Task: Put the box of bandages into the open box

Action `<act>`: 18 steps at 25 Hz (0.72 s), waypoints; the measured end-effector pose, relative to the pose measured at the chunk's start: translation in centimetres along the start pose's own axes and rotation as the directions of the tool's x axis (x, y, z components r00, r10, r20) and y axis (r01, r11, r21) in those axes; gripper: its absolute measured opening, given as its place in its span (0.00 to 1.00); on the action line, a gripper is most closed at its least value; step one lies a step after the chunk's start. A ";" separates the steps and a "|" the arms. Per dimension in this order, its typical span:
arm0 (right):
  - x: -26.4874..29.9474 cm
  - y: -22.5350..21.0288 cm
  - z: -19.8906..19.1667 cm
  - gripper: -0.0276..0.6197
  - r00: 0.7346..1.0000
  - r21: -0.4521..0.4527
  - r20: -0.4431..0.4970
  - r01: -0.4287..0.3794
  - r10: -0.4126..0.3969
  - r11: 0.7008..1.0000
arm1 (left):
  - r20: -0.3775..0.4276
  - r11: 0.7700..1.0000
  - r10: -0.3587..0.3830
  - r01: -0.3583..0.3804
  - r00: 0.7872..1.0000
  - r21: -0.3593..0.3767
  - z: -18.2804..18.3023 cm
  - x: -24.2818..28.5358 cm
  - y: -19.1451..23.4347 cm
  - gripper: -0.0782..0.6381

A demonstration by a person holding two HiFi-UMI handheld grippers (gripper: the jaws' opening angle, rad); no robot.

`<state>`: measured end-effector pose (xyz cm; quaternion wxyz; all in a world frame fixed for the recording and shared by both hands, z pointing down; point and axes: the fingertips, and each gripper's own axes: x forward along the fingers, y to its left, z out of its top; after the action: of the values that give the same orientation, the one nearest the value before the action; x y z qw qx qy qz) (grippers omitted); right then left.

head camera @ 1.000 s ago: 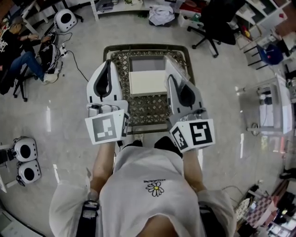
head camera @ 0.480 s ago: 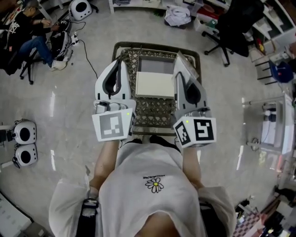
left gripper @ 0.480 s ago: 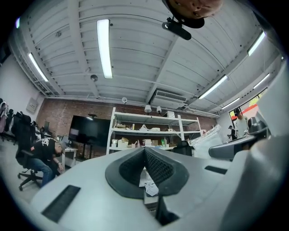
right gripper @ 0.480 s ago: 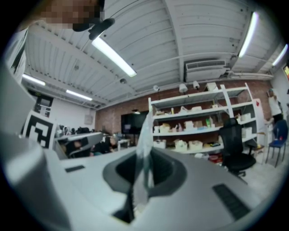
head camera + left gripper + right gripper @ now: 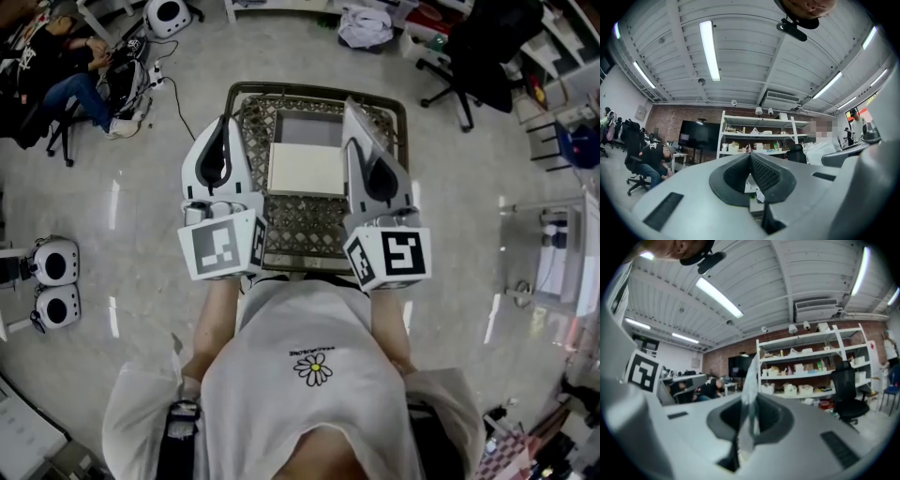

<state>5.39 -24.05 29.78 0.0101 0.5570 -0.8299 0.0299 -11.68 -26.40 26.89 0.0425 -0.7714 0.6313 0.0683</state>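
A: Left gripper view: state of the jaws?

B: Left gripper with jaws closed together, the ribbed pads meeting at the tip and nothing caught between them. Beyond the tip: a white shelf rack against a brick wall, and a seated person at far left.

A: Right gripper view?

B: Right gripper with jaws narrow, pinched on a strip of clear film that stands upright above the pads. Behind it: more shelving and a black office chair at right.

A: Head view: place of the task's box?

B: White box lying flat in the middle of a woven basket, which stands on the pale floor. Flanked in this view by the two grippers, both held above the basket and side by side. Grey rectangle just behind the white box, edge to edge with it. Bandage box, open box or lid: cannot tell from this height.

A: And the clear film, seen from above?

B: Rising from the tip of the right gripper, over the far right part of the basket, apart from the white box.

A: Nearest the camera?

B: Two marker cubes, left and right, at the basket's near rim, just above a white shirt with a daisy print.
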 end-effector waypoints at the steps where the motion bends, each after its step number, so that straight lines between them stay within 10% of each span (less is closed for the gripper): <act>1: 0.1 -0.2 -0.2 0.12 1.000 0.001 -0.005 -0.002 0.002 1.000 | -0.004 1.000 0.004 -0.004 1.000 0.002 -0.2 0.1 0.0 0.14; 18: 0.9 -6.2 3.7 0.12 0.999 -0.119 -0.049 -0.005 -0.001 0.993 | 0.009 0.999 -0.037 0.037 0.999 0.028 -0.3 4.6 -1.5 0.14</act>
<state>10.83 -27.46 26.39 0.0634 0.5536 -0.8304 -0.0059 -9.33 -30.57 26.46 0.0575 -0.7819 0.6175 0.0626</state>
